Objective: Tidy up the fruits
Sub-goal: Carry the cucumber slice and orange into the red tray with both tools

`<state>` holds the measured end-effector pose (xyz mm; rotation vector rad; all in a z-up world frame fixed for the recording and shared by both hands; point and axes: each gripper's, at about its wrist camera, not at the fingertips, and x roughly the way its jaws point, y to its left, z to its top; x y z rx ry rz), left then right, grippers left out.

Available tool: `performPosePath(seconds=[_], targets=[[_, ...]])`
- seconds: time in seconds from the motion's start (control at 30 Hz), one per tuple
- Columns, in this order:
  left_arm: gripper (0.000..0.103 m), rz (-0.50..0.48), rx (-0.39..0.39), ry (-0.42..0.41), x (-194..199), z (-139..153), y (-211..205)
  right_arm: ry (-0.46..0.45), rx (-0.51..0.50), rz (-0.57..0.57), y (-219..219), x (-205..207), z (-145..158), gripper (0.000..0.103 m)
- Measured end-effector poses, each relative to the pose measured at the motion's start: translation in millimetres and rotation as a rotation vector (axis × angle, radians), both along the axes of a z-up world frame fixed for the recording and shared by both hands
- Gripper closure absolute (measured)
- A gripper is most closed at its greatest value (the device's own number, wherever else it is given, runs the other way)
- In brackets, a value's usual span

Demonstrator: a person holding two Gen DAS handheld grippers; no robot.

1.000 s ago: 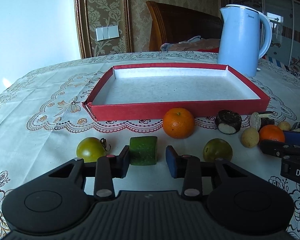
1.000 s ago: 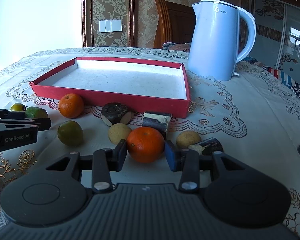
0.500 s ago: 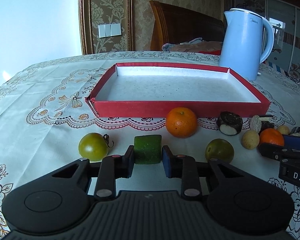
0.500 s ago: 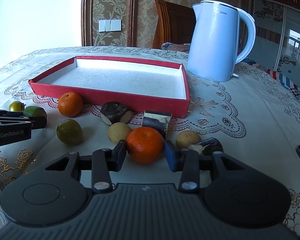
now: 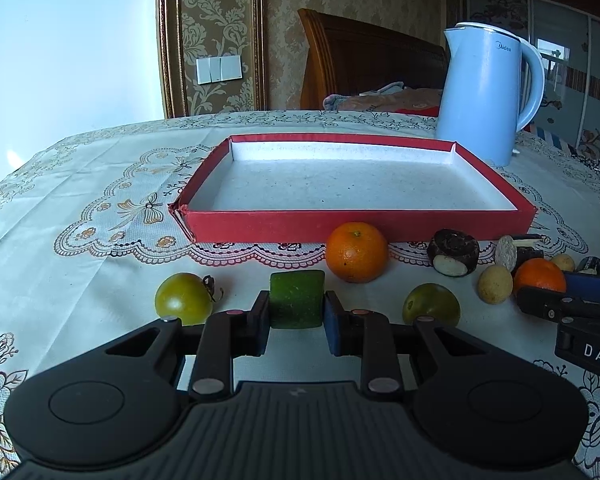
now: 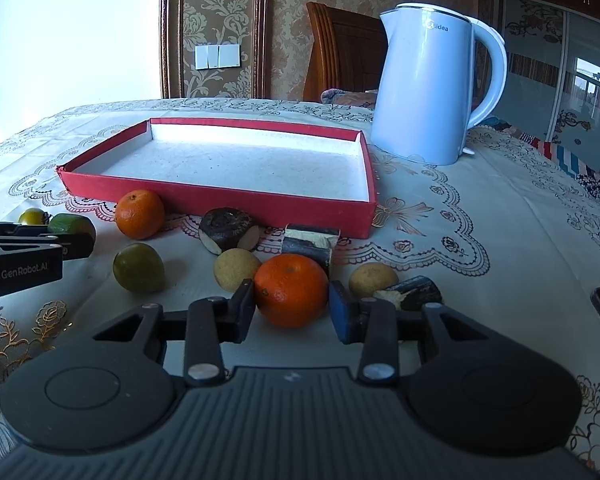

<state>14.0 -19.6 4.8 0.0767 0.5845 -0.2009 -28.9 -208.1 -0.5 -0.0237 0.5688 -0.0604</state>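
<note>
**Grippers at the fruit row**

Fruit lies in a row on the tablecloth, near side of the red tray. The left gripper pinches a green squared-off fruit between its pads, a green round fruit just left of it. The right gripper has just been closing around an orange; both pads look to be touching its sides. The tray holds nothing.
</note>
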Motion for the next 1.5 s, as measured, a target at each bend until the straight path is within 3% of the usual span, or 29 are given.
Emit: performPosePath(seconds=[0.6,0.9,1.5], targets=[[0.077,0.063,-0.006,-0.065,2.6,21.2,-5.9,-0.074,-0.028,-0.012,5.5,-13.6,7.1,0.066],[0.077,0.106,0.003,-0.07,15.9,10.7,-3.1,-0.097,-0.045,-0.033,9.8,-17.1,11.0,0.066],[0.076,0.139,0.006,-0.148,37.5,37.3,-2.3,-0.199,-0.058,-0.015,18.2,-1.4,44.2,0.066]])
